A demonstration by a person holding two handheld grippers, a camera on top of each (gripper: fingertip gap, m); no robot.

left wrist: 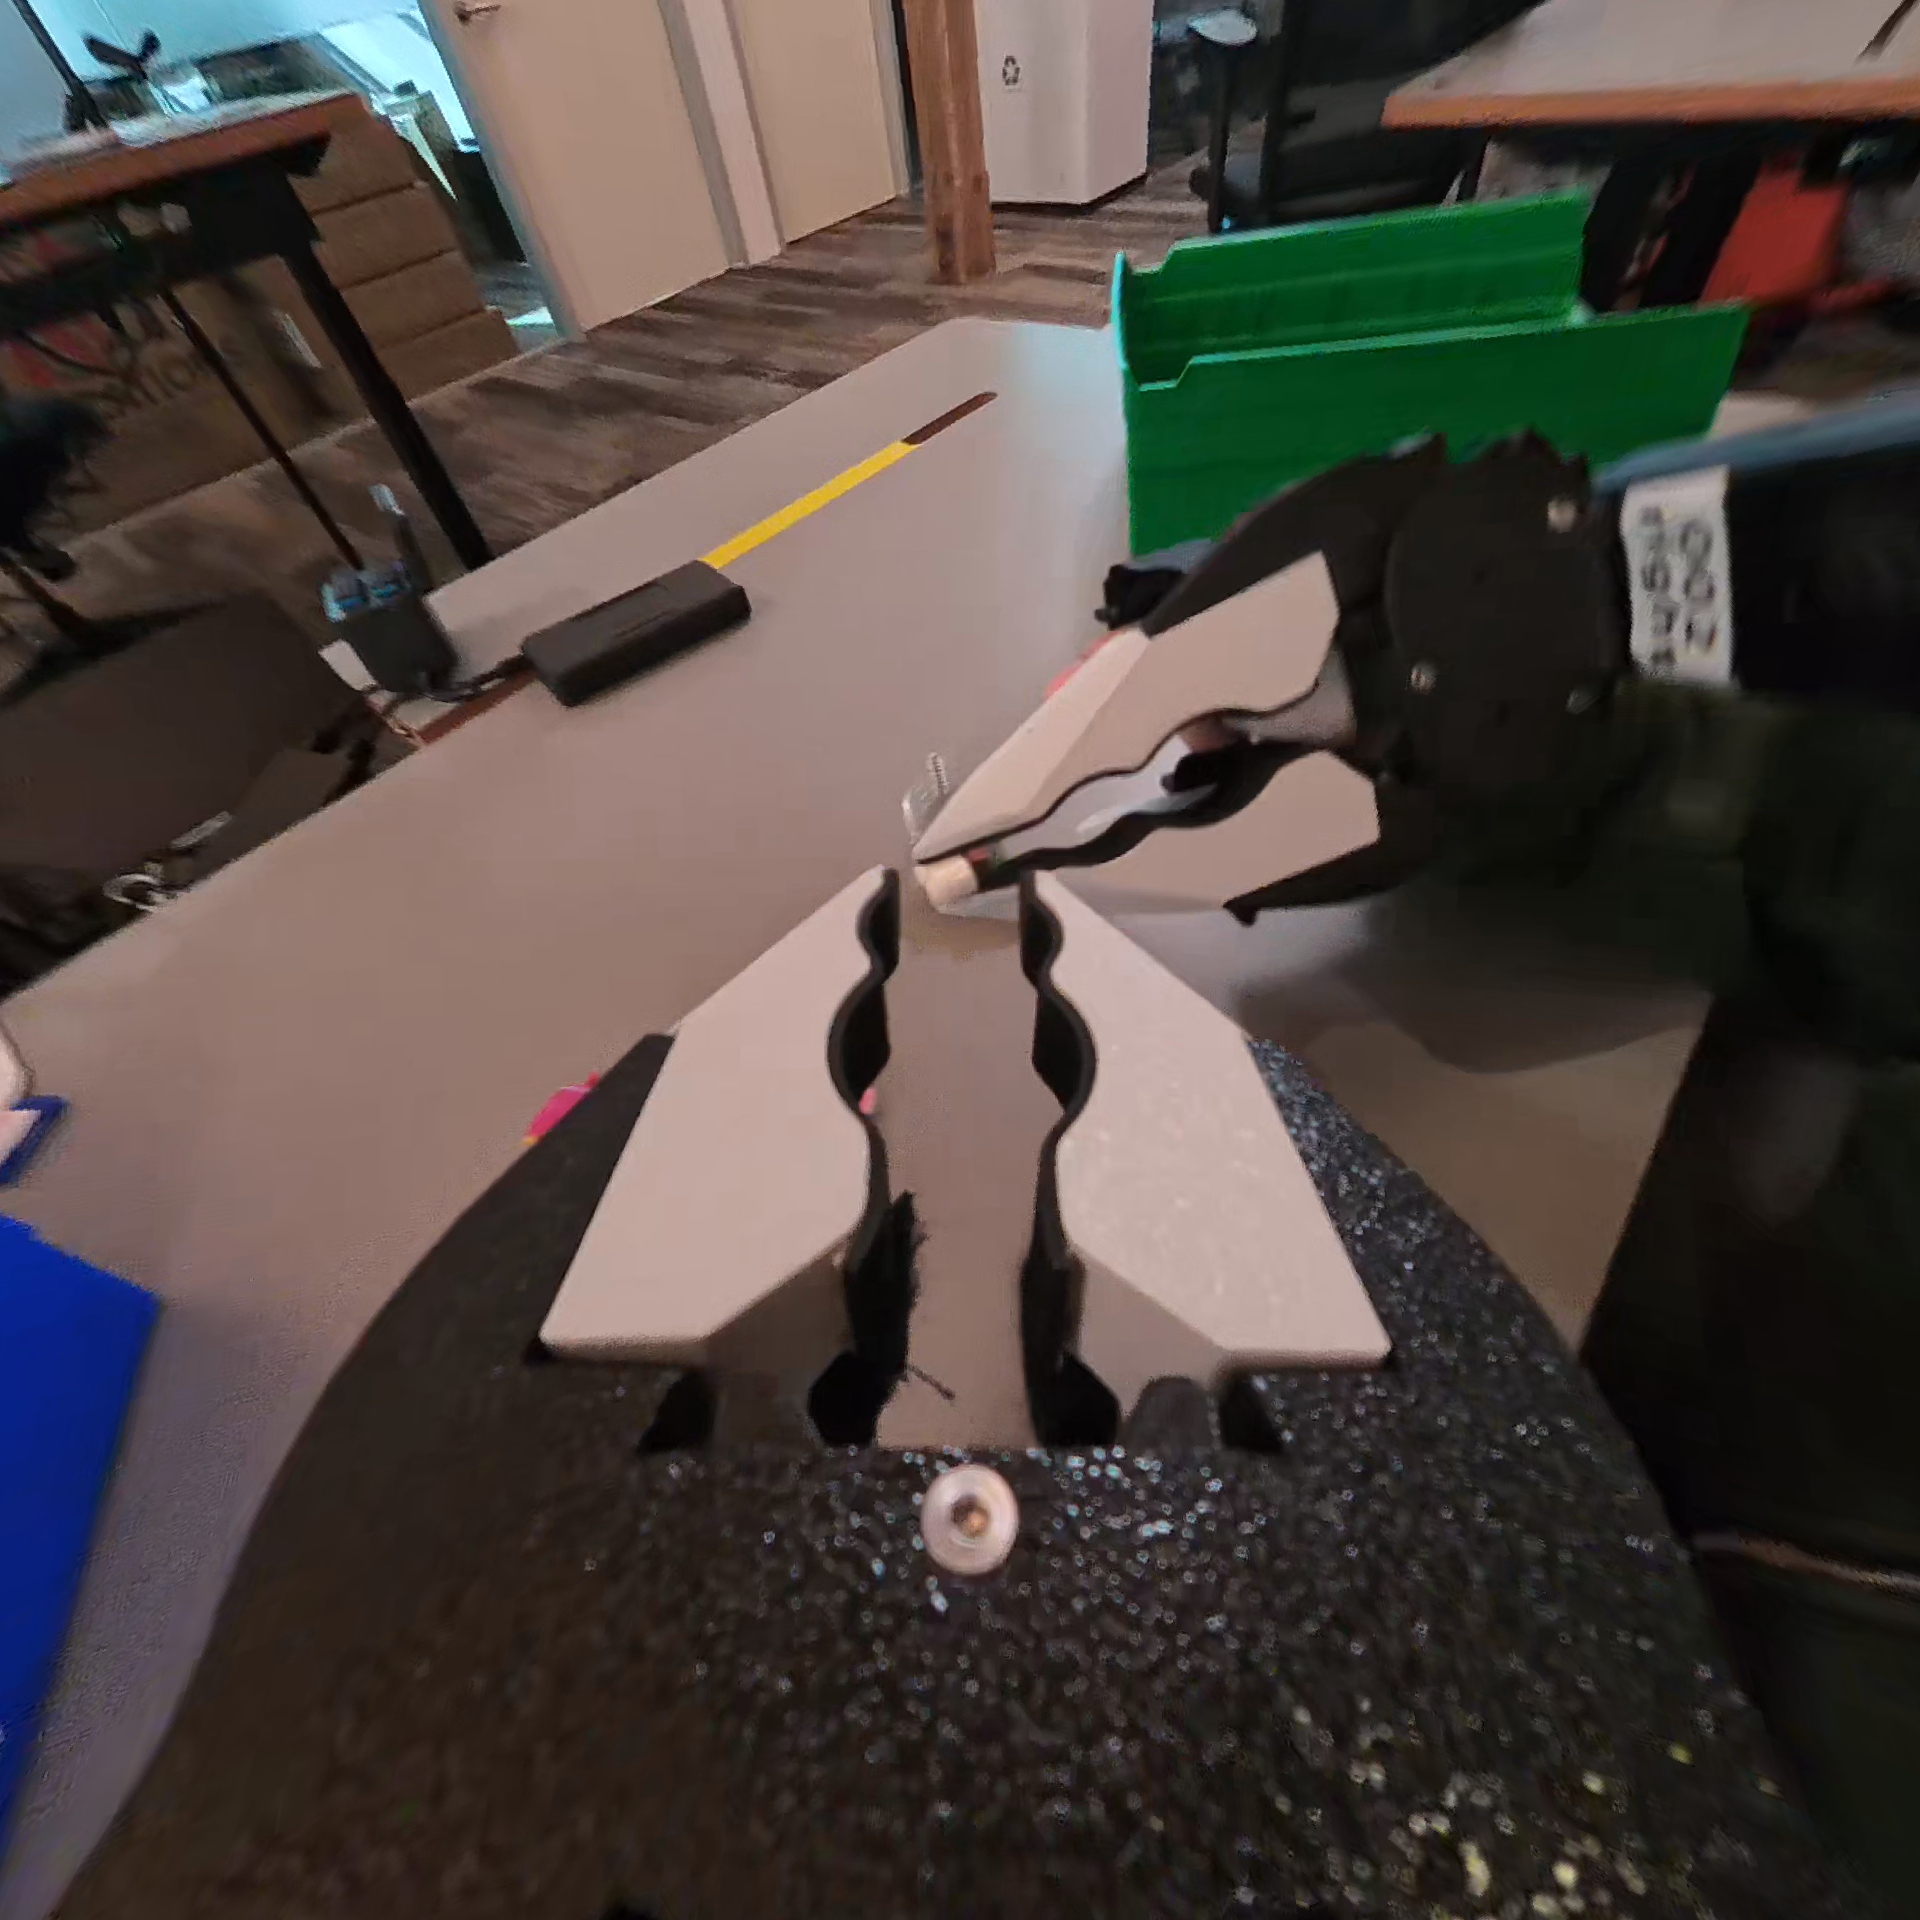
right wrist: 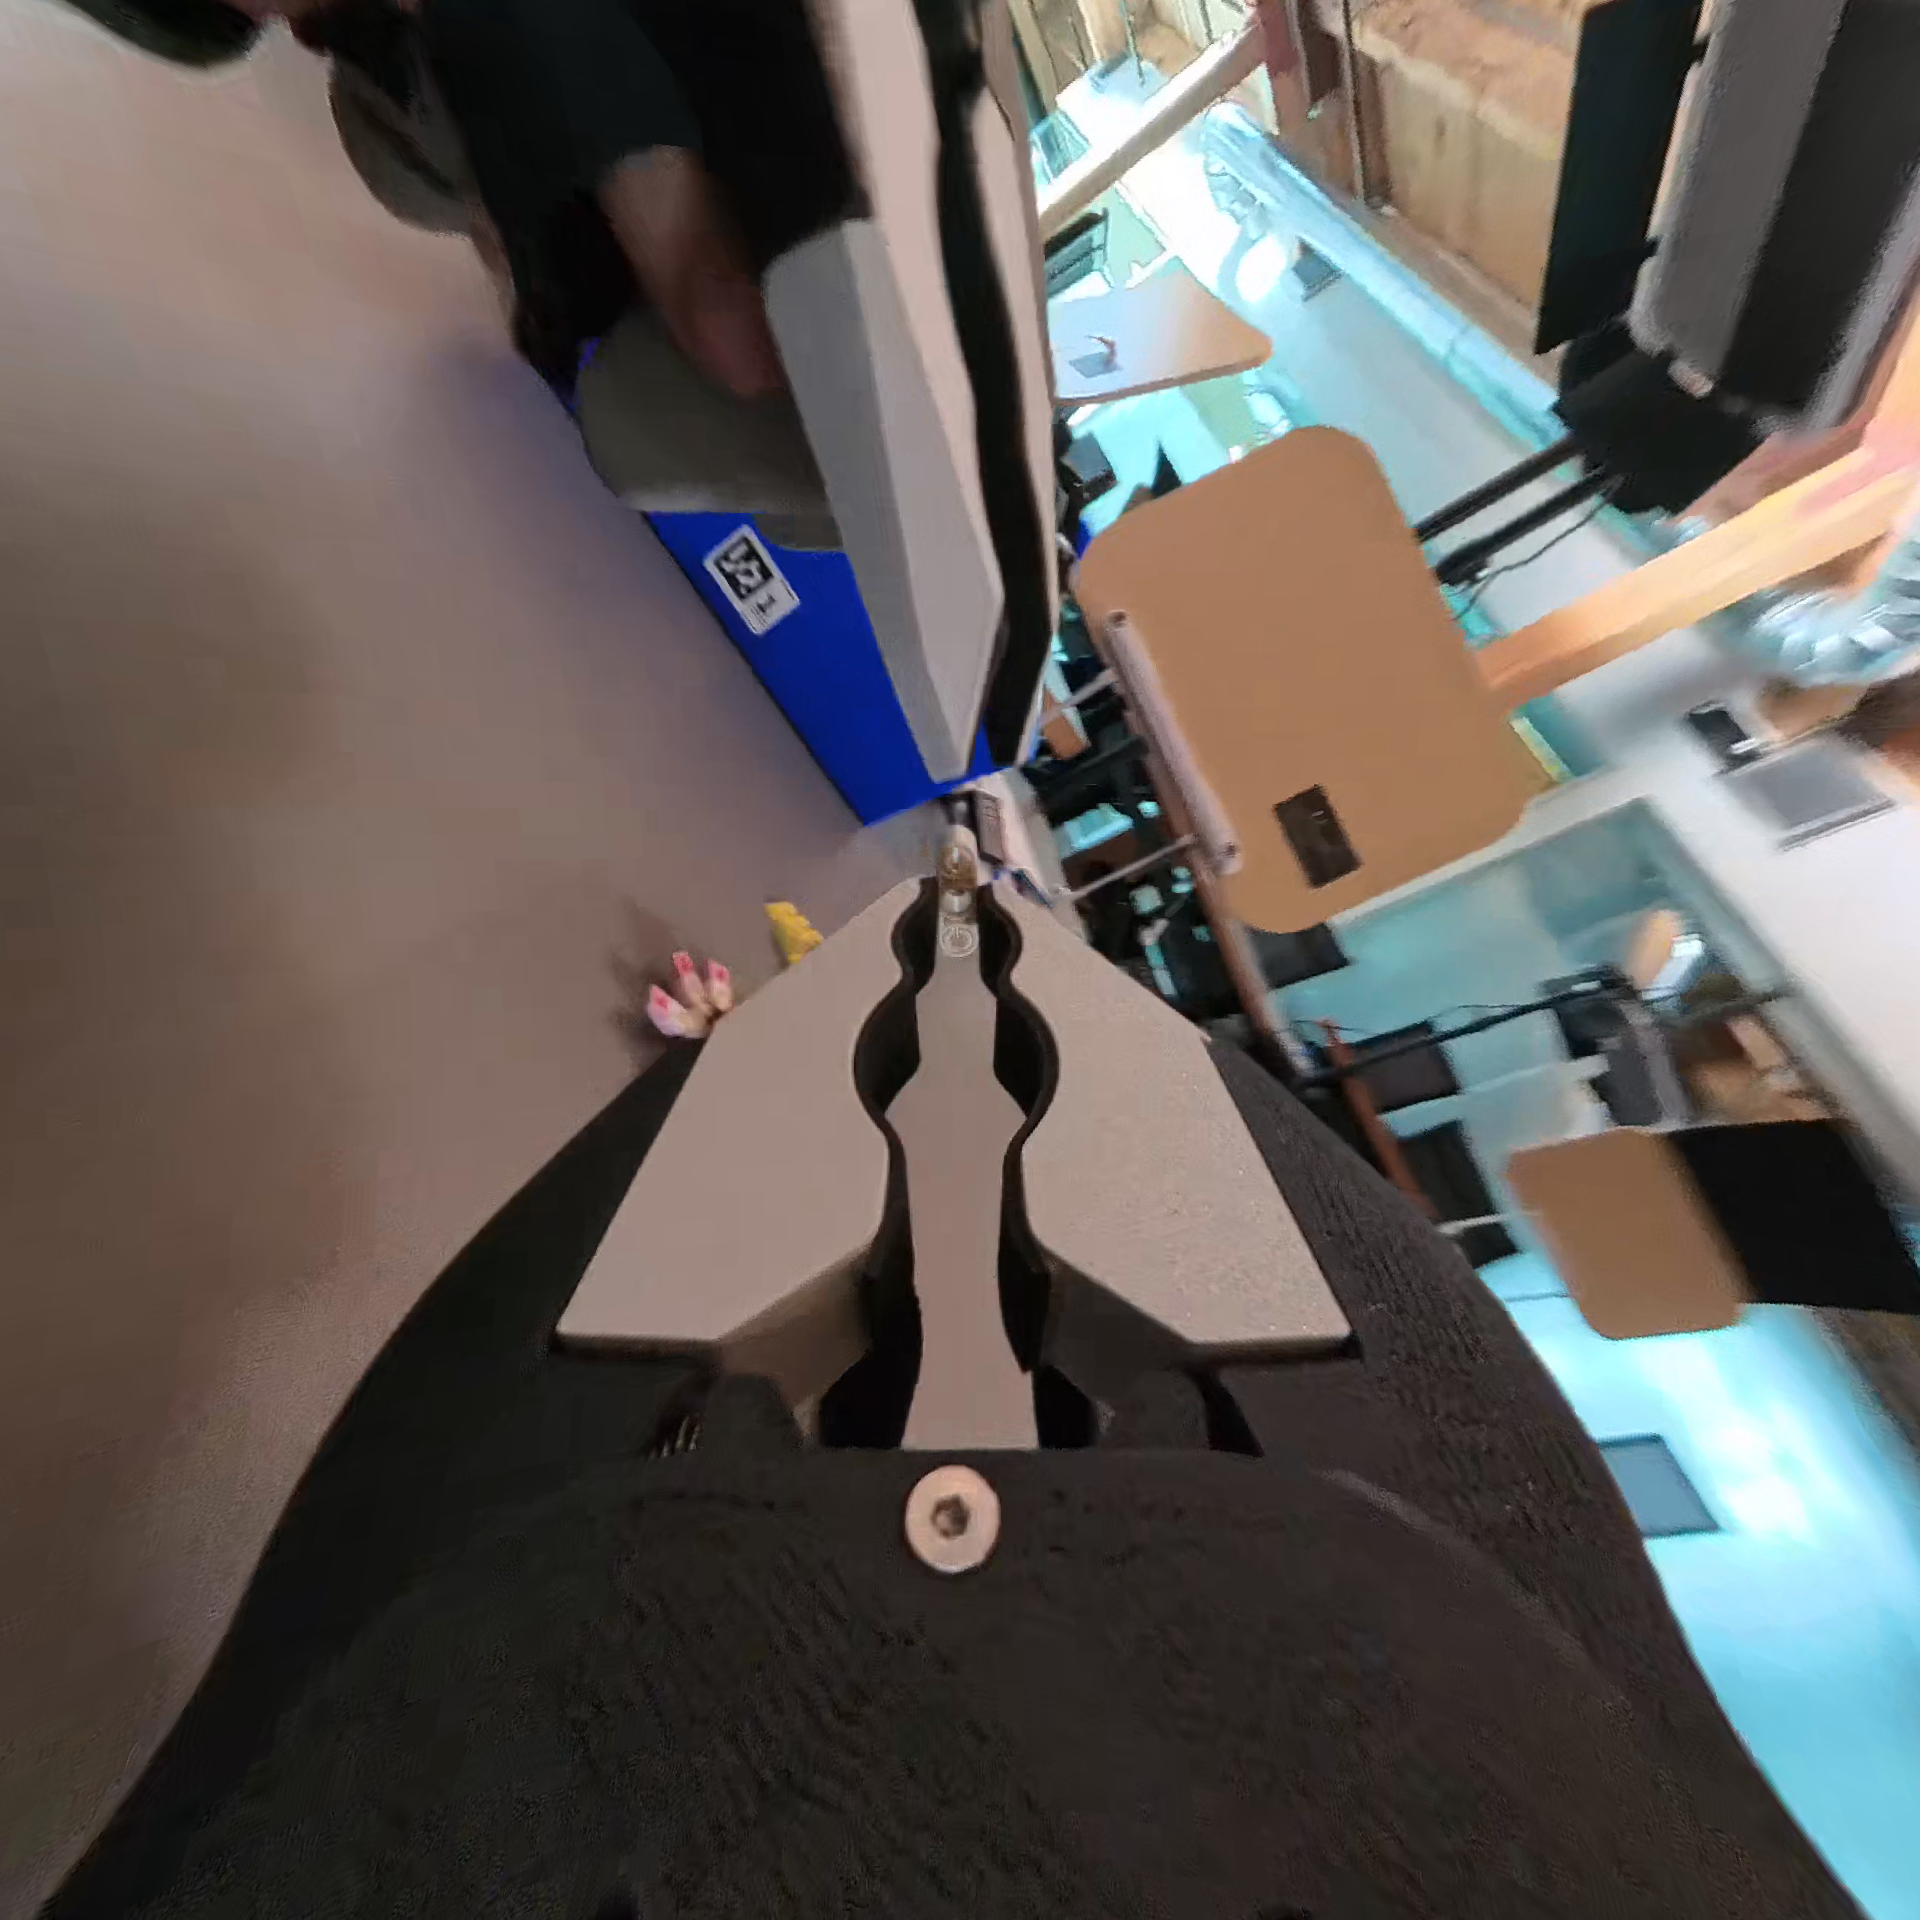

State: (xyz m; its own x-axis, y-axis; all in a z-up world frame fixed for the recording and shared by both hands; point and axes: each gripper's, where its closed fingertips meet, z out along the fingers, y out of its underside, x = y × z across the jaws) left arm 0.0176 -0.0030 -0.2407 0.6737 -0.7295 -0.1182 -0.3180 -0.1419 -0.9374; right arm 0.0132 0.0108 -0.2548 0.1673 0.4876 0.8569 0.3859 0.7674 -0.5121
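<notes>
My left gripper point(left wrist: 957, 902) is open and empty, with its tips low over the grey table point(left wrist: 623, 883). My right gripper point(left wrist: 938, 864) comes in from the right and is shut on a small white and metal piece point(left wrist: 953, 881), held just in front of the left fingertips. In the right wrist view the right gripper point(right wrist: 957, 896) pinches this small piece point(right wrist: 956, 869) at its very tips. The left gripper point(right wrist: 982, 764) reaches down from the top of that view, and its tip almost touches the piece. What the piece is cannot be told.
A green crate point(left wrist: 1403, 384) stands on the table at the back right. A flat black box point(left wrist: 636, 629) and a yellow tape stripe point(left wrist: 821, 504) lie at the back left. A blue bin point(right wrist: 821, 644) sits at the near edge. Small pink pieces point(right wrist: 688, 997) and a yellow piece point(right wrist: 795, 928) lie on the table.
</notes>
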